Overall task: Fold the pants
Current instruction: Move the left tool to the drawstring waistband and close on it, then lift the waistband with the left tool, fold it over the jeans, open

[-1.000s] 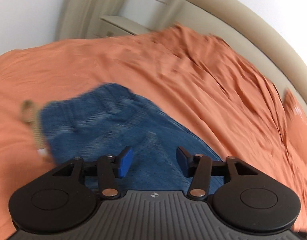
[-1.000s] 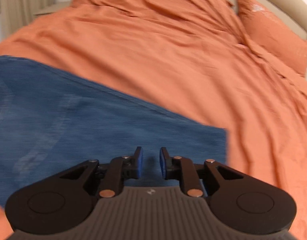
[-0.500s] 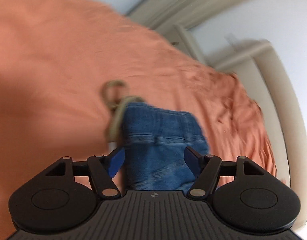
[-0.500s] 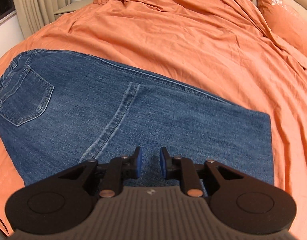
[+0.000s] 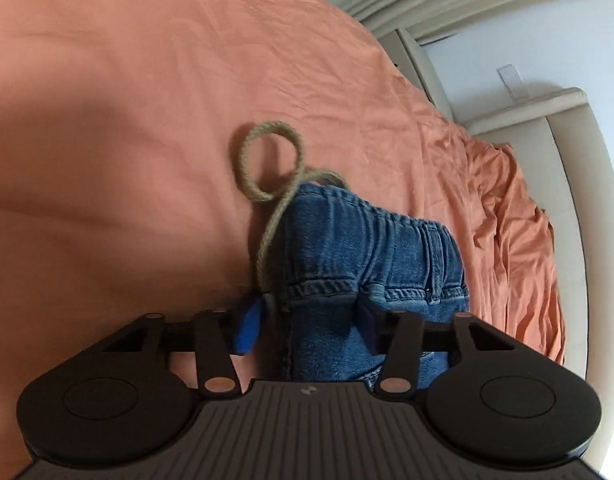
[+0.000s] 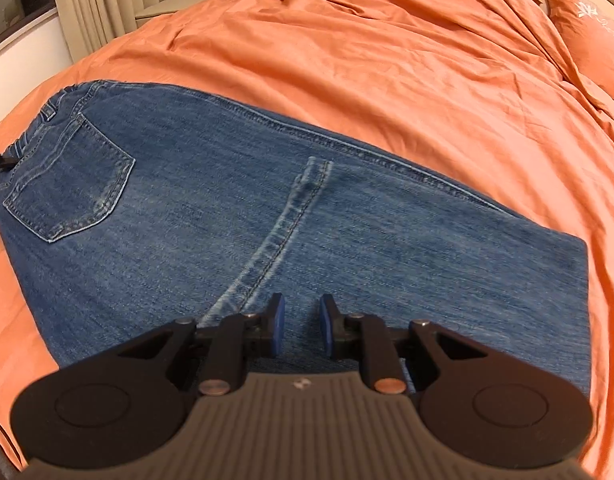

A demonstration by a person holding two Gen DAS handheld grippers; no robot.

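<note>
Blue jeans [image 6: 267, 216] lie folded lengthwise on the orange bed cover, back pocket [image 6: 71, 184] at the left, leg hems at the right. My right gripper [image 6: 301, 326] is open with a narrow gap and hovers empty over the near edge of the legs. In the left wrist view the waistband end of the jeans [image 5: 371, 256] sits between the pads of my open left gripper [image 5: 307, 320], with a tan drawstring cord [image 5: 267, 160] looped beside it. Whether the pads touch the denim I cannot tell.
Orange bed cover [image 6: 387, 60] spreads all around, with a pillow [image 6: 587, 28] at far right. Beige curtains [image 6: 91, 4] and a nightstand stand at the far left. A padded cream headboard [image 5: 579, 184] runs along the right in the left wrist view.
My left gripper has swung to the waistband end and closed in around it, pads now straddling the denim. My right gripper pulled back a little, showing more of the jeans.
</note>
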